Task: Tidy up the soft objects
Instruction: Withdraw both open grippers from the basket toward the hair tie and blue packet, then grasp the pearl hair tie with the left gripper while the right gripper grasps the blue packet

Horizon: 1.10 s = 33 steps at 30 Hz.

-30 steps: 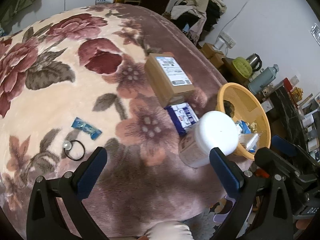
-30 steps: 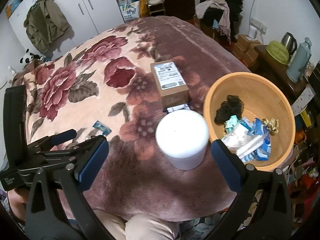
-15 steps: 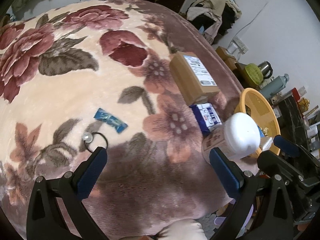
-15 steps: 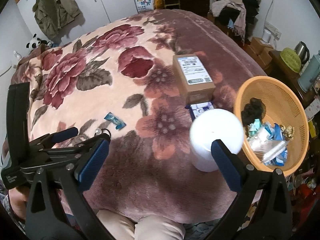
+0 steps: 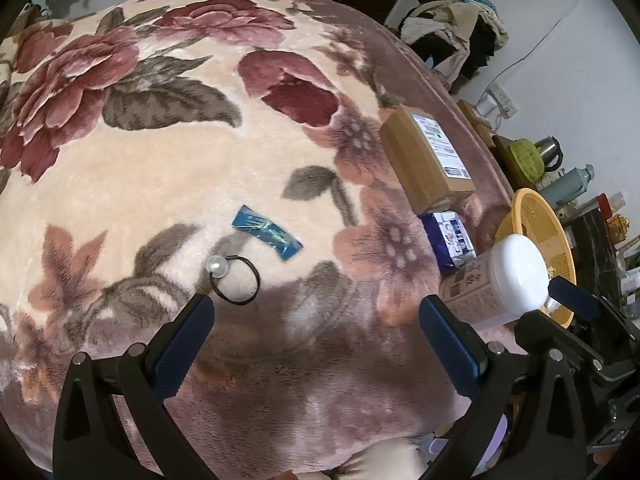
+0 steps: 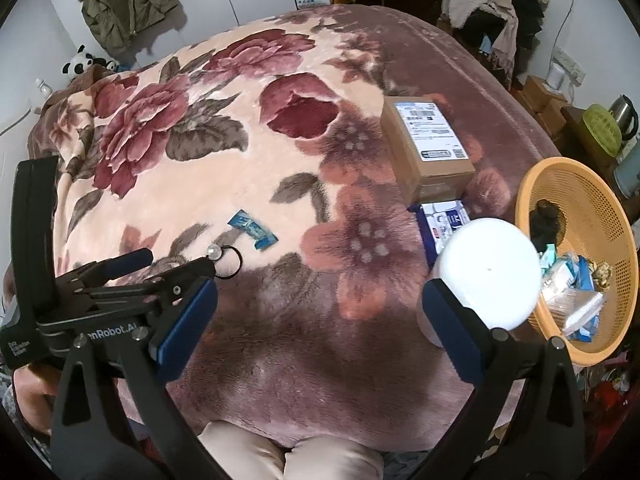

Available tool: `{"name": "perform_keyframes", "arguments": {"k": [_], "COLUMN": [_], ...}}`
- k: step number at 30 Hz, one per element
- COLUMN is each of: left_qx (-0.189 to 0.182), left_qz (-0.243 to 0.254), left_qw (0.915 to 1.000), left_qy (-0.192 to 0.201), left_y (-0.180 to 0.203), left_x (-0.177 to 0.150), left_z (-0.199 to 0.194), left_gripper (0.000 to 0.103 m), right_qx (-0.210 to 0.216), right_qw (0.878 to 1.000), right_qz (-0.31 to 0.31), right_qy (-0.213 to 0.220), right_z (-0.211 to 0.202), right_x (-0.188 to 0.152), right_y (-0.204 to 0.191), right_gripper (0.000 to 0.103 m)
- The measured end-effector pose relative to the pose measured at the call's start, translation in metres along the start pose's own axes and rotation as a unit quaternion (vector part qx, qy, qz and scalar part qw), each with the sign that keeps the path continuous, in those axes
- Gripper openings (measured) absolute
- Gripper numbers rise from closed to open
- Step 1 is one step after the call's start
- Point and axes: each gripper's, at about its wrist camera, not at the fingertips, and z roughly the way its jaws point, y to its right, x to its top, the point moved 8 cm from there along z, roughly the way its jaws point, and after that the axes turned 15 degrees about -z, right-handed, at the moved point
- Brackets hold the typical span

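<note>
A black hair tie with a pearl bead lies on the floral blanket, just ahead of my left gripper, which is open and empty. A blue sachet rests a little beyond the hair tie. A blue-white tissue pack lies below a cardboard box. The orange basket at the right edge holds a dark soft item and several packets. My right gripper is open and empty, with a white-lidded jar beside its right finger. The left gripper shows at the left of that view.
The bed's floral blanket fills both views. A jacket hangs on the wardrobe. Clothes are piled at the back right. Kettles and a side table stand beyond the basket. A person's legs show at the bed's near edge.
Both grippers have swung left across the bed. The hair tie and sachet now sit closer to the middle of the left wrist view, and the jar and basket have slid toward the right edge.
</note>
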Motion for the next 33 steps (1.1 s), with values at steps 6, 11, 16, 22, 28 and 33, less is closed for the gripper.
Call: {"name": "perform_keyframes", "arguments": {"k": [6, 11, 16, 22, 28, 33], "left_qx": [0.006, 0.012, 0.017, 0.033, 0.05, 0.065], "left_qz": [-0.008, -0.018, -0.027, -0.059, -0.094, -0.114], "left_qw": [0.9999, 0.9998, 0.9995, 0.9976, 0.9941, 0.9911], "left_qy": [-0.002, -0.004, -0.006, -0.013, -0.022, -0.024], "left_y": [-0.012, -0.024, -0.037, -0.07, -0.106, -0.126], "left_x": [0.003, 0.006, 0.01, 0.014, 0.015, 0.016], "left_z": [0.005, 0.012, 0.018, 0.031, 0.048, 0.062], "left_gripper": [0.102, 0.102, 0.102, 0.102, 0.102, 0.101], "right_qx": [0.006, 0.012, 0.019, 0.029, 0.045, 0.081], "right_qw": [1.0, 1.0, 1.0, 0.999, 0.998, 0.995], "right_qz": [-0.006, -0.009, -0.012, -0.015, -0.016, -0.018], "right_qy": [-0.006, -0.012, -0.019, -0.031, -0.046, -0.051], "right_z": [0.011, 0.02, 0.03, 0.045, 0.07, 0.09], "right_x": [0.002, 0.003, 0.002, -0.001, -0.002, -0.004], "right_y": [-0.007, -0.012, -0.017, -0.022, -0.027, -0.04], "right_gripper": [0.103, 0.103, 0.103, 0.103, 0.103, 0.102]}}
